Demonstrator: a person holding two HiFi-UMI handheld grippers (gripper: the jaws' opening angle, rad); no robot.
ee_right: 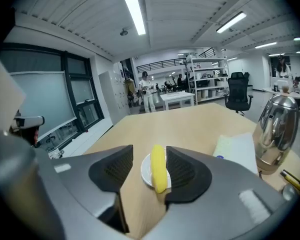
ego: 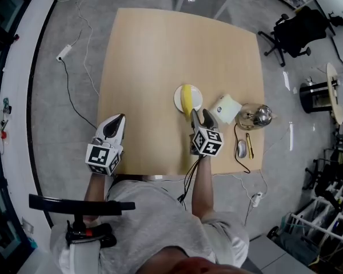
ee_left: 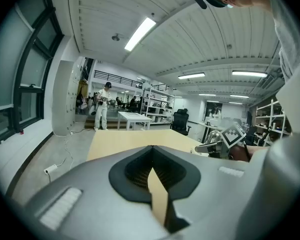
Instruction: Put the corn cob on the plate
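The yellow corn cob (ego: 187,99) lies on a small white plate (ego: 176,97) near the middle of the wooden table (ego: 160,50). My right gripper (ego: 198,117) hovers just in front of the plate, on its near side, and is open with nothing between its pads. In the right gripper view, the corn cob (ee_right: 158,167) and the plate (ee_right: 145,171) show through the gap of the right gripper (ee_right: 150,170). My left gripper (ego: 116,121) hangs over the table's near left corner, far from the plate. In the left gripper view, the left gripper (ee_left: 152,156) is shut and empty.
A white folded pad (ego: 226,108), a steel kettle (ego: 255,116), a computer mouse (ego: 242,148) with its cable and a yellow pen (ego: 249,145) sit at the table's right front. An office chair (ego: 300,30) stands off to the far right.
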